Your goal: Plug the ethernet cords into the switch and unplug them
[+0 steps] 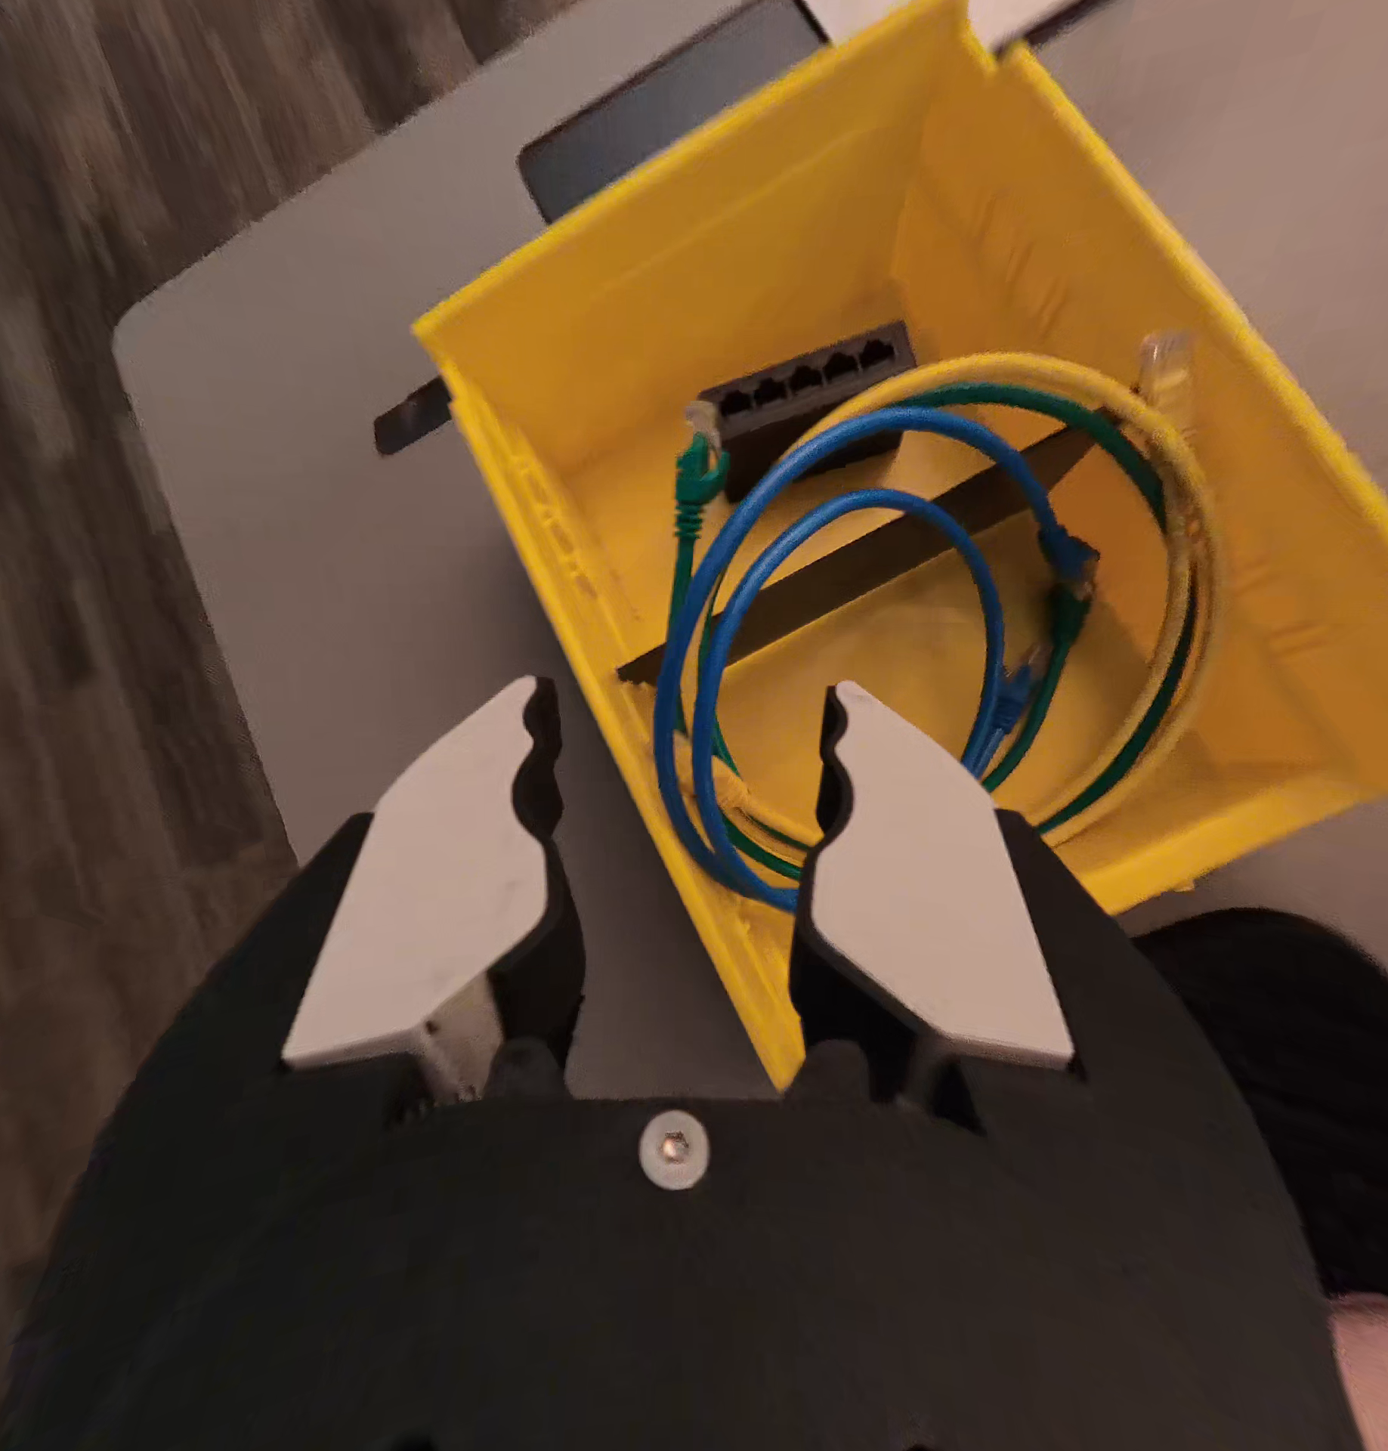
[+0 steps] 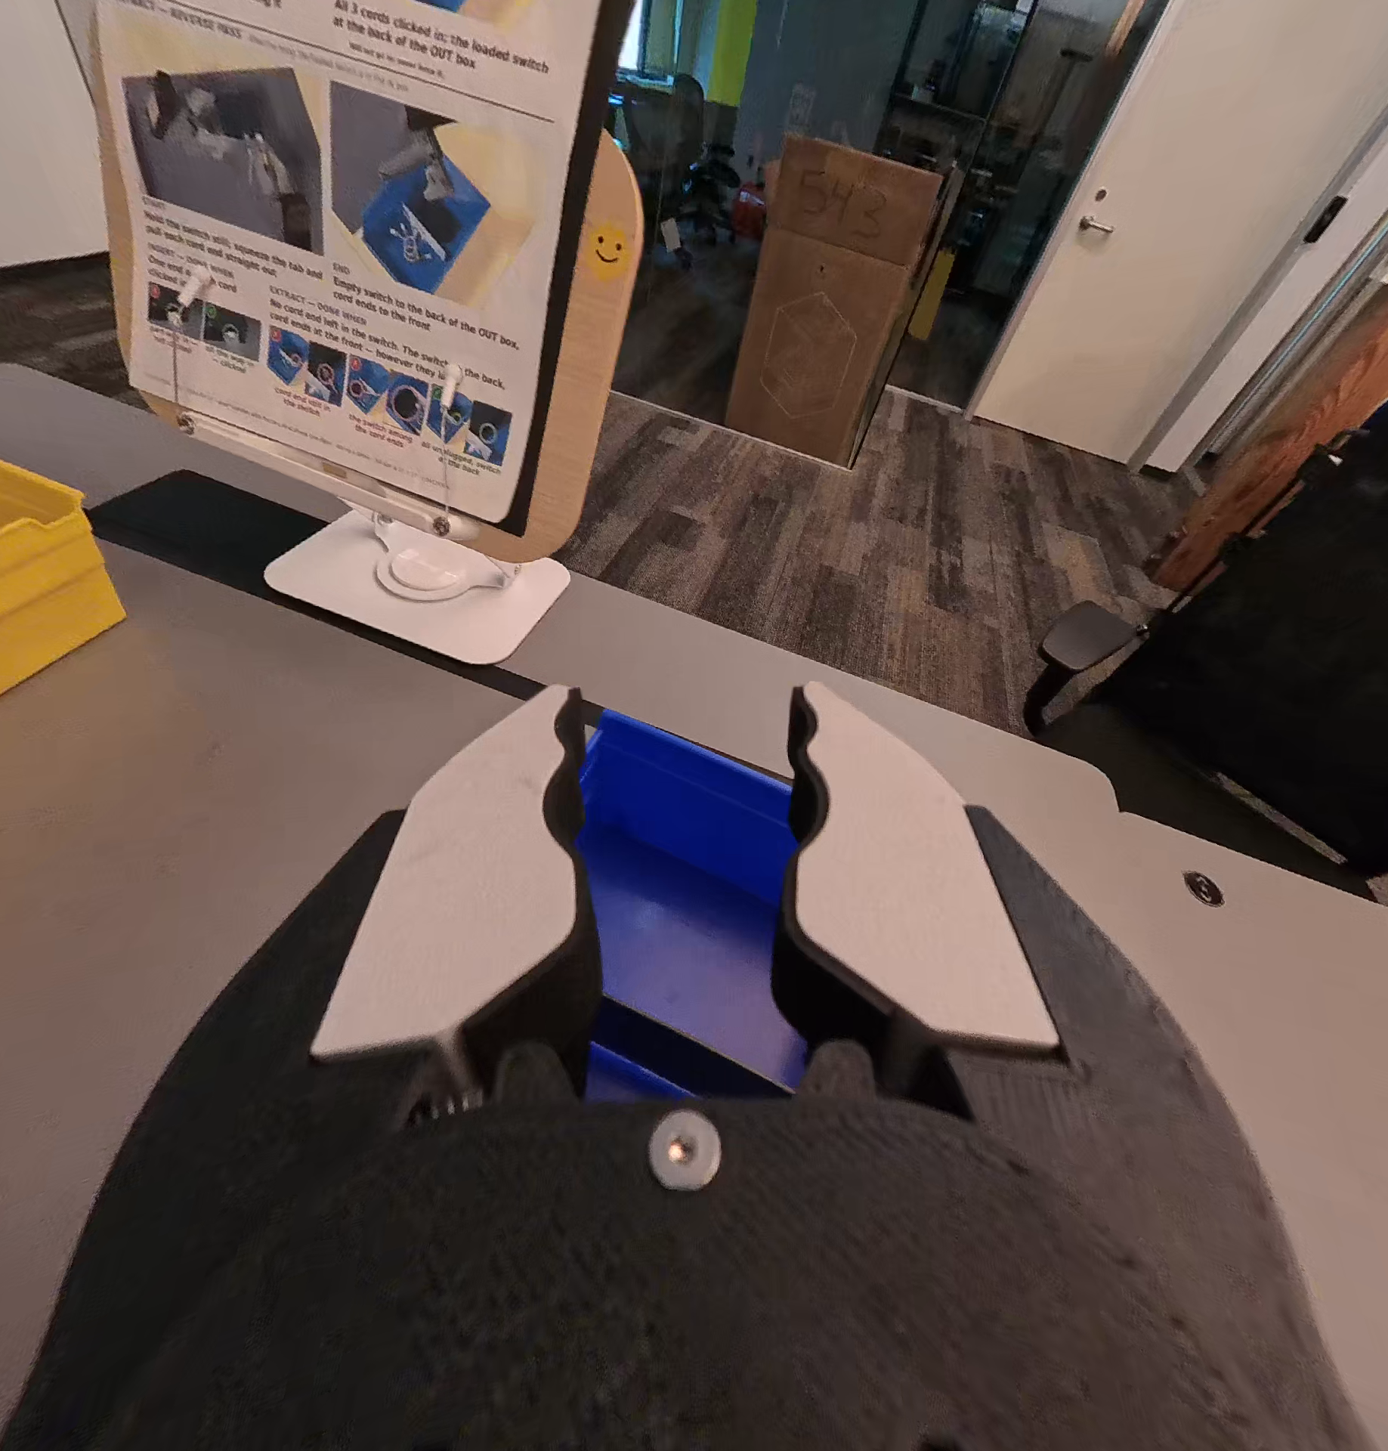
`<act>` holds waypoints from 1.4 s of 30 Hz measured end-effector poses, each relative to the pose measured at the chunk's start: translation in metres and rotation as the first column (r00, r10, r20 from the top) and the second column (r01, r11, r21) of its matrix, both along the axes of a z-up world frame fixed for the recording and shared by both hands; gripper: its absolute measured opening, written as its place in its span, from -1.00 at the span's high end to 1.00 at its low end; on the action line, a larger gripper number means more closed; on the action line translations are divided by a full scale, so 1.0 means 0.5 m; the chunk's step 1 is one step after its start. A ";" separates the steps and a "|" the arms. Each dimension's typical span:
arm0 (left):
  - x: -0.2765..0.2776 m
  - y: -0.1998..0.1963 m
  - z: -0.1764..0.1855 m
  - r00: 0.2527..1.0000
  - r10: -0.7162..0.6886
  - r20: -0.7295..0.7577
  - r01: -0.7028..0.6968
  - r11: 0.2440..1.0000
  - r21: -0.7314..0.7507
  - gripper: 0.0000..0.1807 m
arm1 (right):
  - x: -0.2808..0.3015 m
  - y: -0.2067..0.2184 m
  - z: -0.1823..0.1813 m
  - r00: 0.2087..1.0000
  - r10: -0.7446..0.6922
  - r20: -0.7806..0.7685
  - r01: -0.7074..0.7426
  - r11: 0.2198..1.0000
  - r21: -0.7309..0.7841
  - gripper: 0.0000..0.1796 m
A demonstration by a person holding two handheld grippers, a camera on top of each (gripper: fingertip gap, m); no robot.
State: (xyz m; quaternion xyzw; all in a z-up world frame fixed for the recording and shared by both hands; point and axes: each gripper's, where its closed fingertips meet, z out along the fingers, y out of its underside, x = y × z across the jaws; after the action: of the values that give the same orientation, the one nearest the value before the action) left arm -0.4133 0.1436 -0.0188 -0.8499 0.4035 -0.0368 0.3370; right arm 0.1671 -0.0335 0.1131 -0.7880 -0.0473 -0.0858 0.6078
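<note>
In the left wrist view a yellow bin [image 1: 675, 259] holds a black switch [image 1: 812, 392] at its far end, its ports facing me and empty. Blue [image 1: 855, 502], green [image 1: 686, 550] and yellow [image 1: 1193, 565] ethernet cords lie coiled loose in the bin over a black divider [image 1: 894, 550]. My left gripper [image 1: 686, 695] is open and empty, above the bin's near corner, its right finger over the cords. In the right wrist view my right gripper [image 2: 683, 699] is open and empty above an empty blue bin [image 2: 675, 887].
Both bins sit on a grey table [image 2: 204, 785]. An instruction sheet on a white stand [image 2: 416, 597] stands at the table's far edge. The yellow bin's corner [image 2: 23, 573] shows at the left. A black chair [image 2: 1224, 707] and a cardboard box [image 2: 824, 298] stand beyond the table. Spacing between my two grippers at the tips: around 60 cm.
</note>
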 end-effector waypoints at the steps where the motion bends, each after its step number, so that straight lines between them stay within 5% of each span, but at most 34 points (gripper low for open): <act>1: 0.007 0.008 -0.017 0.999 -0.018 -0.050 0.018 1.000 0.003 0.28 | -0.006 -0.001 0.004 1.000 0.011 0.002 -0.011 1.000 0.009 0.43; 4: 0.011 0.029 -0.051 0.991 -0.023 -0.134 0.023 1.000 0.001 0.36 | -0.019 -0.011 0.014 0.999 0.044 -0.002 -0.044 0.998 0.033 0.44; 7: 0.008 0.031 -0.067 0.985 -0.045 -0.164 0.045 0.999 -0.003 0.81 | -0.008 -0.026 0.021 0.999 0.033 -0.007 -0.033 0.998 0.047 0.44; 11: -0.010 -0.004 -0.047 0.977 -0.059 -0.204 0.056 0.998 -0.021 0.87 | 0.009 -0.038 0.031 0.999 0.022 -0.035 -0.019 0.997 0.074 0.44; 16: -0.033 -0.058 0.094 0.976 0.068 -0.205 -0.025 0.978 0.205 0.87 | 0.011 -0.043 0.039 0.999 0.026 -0.040 -0.022 0.995 0.095 0.45; 20: 0.000 -0.125 0.242 0.995 0.070 -0.075 -0.027 0.884 0.466 0.94 | 0.008 -0.042 0.041 0.999 0.026 -0.030 -0.023 0.995 0.099 0.45; 26: 0.150 -0.259 0.358 0.964 -0.251 0.089 0.148 0.782 0.606 0.95 | 0.001 -0.035 0.035 1.000 0.021 -0.003 -0.020 0.997 0.079 0.45; 32: 0.413 -0.365 0.312 0.798 -0.598 0.076 0.486 0.712 0.506 0.95 | -0.014 -0.031 0.034 0.999 0.040 0.004 -0.041 0.997 0.072 0.45; 36: 0.580 -0.399 0.192 0.683 -0.720 0.121 0.666 0.682 0.302 0.95 | -0.013 -0.026 0.022 0.999 0.043 0.001 -0.043 0.998 0.045 0.45; 39: 0.661 -0.360 0.054 0.703 -0.707 0.073 0.696 0.706 0.130 0.95 | -0.014 -0.020 0.011 0.999 0.048 -0.002 -0.048 0.999 0.023 0.45; 42: 0.694 -0.285 -0.050 0.746 -0.664 -0.048 0.665 0.739 0.110 0.94 | -0.017 -0.014 0.004 0.999 0.049 0.015 -0.049 0.999 0.004 0.45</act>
State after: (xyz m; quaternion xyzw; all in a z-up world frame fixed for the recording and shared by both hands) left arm -0.0662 0.0012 -0.0441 -0.6286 0.6822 -0.1278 0.3510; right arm 0.1585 -0.0404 0.1151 -0.7845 -0.0708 -0.0769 0.6112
